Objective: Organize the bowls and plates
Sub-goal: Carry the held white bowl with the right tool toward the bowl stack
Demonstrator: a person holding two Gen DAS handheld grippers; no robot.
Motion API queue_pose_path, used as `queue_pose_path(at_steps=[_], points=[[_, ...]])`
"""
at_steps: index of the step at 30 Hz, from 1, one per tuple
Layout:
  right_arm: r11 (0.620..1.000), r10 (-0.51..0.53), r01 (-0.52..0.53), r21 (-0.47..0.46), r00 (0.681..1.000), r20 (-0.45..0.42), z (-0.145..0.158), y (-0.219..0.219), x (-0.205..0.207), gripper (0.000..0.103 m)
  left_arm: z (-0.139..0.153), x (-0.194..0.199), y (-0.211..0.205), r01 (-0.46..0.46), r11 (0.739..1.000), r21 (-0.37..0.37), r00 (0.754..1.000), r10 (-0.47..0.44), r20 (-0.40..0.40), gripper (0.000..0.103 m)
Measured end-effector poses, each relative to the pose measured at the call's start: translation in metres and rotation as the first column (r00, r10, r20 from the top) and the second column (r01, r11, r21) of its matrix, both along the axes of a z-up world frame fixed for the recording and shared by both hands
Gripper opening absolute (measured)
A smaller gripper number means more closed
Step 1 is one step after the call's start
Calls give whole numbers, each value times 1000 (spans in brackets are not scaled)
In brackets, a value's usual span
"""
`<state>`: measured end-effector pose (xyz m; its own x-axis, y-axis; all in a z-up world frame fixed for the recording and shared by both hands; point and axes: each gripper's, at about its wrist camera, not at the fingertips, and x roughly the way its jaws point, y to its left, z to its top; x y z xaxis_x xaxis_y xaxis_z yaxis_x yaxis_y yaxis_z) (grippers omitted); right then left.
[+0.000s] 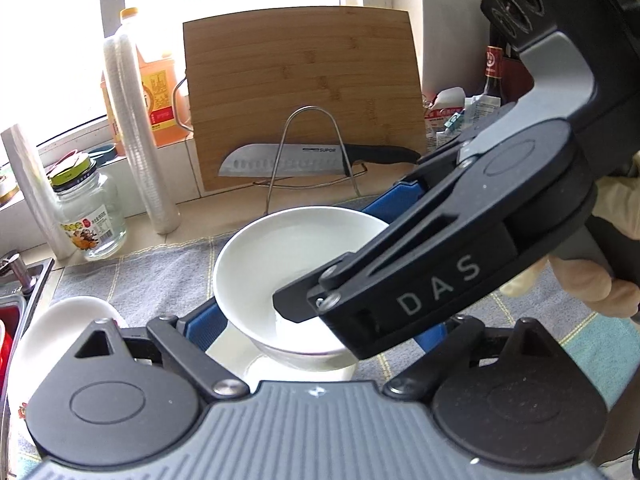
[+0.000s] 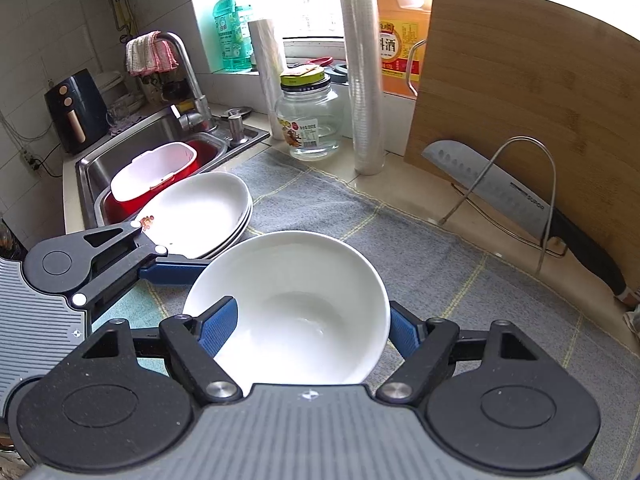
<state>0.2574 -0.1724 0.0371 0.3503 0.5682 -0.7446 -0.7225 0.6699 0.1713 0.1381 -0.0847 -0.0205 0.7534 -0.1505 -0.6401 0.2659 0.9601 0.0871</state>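
A white bowl (image 2: 296, 304) sits tilted in my right gripper (image 2: 308, 328); one blue finger lies inside the bowl, the other outside its rim, so the gripper is shut on the bowl wall. In the left wrist view the same bowl (image 1: 288, 256) stands above a second white dish (image 1: 296, 370). My left gripper (image 1: 316, 328) has its blue fingers spread wide on either side of the bowl, open. The right gripper's body (image 1: 460, 248) crosses over the bowl. A stack of white plates (image 2: 200, 216) lies left on the grey cloth (image 2: 420, 248).
A bamboo cutting board (image 2: 520, 120) leans at the back behind a knife (image 2: 500, 196) on a wire rack (image 2: 516, 200). A glass jar (image 2: 312, 120), stacked cups (image 2: 364, 80) and oil bottle (image 2: 400, 32) stand by the window. A sink (image 2: 140, 152) holds a red tub (image 2: 160, 172).
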Motion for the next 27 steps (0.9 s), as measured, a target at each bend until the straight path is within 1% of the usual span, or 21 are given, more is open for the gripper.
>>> queue_pose_path(at_steps=[5,9,16,27], points=[[999,37,-37,-11,999,-11,-6,22,-1,84,-6,0,17,-33,999,-4,999,33,-25,94],[999,45,-45,-26,999,-26,-13,34,-2,84,-12,1,24,-46,999,-9,998,45,-50,94],[998,41,-43,-46,998,-57,-24,39,0,84,-18,2,28,-34,999,-14,997,33,-72,94],[998,31,-34,-51,997,-68,-29,43,2,84,-22,5,28,-27,1000,4,996,27,-88,94]])
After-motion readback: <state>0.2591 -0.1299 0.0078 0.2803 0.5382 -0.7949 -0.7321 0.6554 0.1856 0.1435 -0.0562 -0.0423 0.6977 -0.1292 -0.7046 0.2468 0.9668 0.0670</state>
